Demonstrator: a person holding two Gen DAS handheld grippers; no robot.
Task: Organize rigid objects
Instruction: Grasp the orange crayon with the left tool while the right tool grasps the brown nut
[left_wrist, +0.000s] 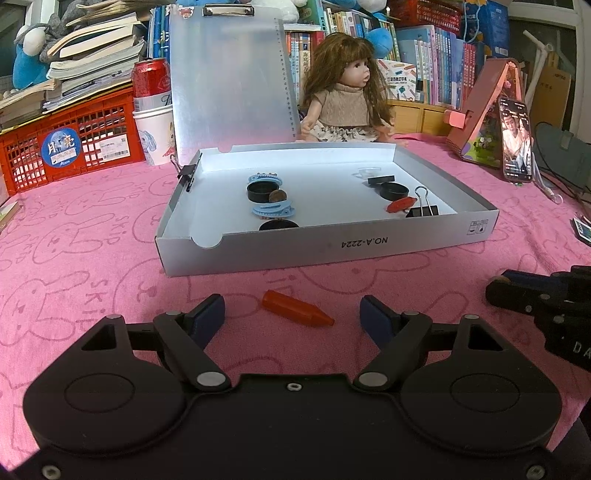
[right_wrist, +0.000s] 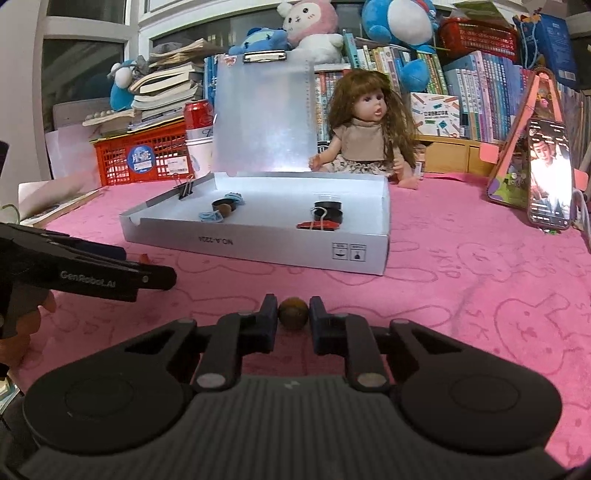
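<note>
A white shallow box (left_wrist: 332, 245) (right_wrist: 258, 243) lies on the pink cloth, lid raised behind it. Inside are blue hair clips (left_wrist: 273, 211), black round caps (left_wrist: 263, 192), a brown ball (left_wrist: 277, 196), a red piece (left_wrist: 400, 204) and a black binder clip (left_wrist: 422, 210). An orange-red crayon (left_wrist: 297, 313) lies on the cloth between the wide-apart fingers of my left gripper (left_wrist: 291, 314), touching neither. My right gripper (right_wrist: 293, 314) is shut on a small brown ball (right_wrist: 293, 312) resting at cloth level in front of the box.
A doll (left_wrist: 347, 99) sits behind the box. A red crate (left_wrist: 74, 147) with stacked books, a red can (left_wrist: 149, 77) and paper cups (left_wrist: 157, 133) stand at the back left. A phone (left_wrist: 516, 140) leans on a pink stand (left_wrist: 484, 110) at the right. Bookshelves fill the back.
</note>
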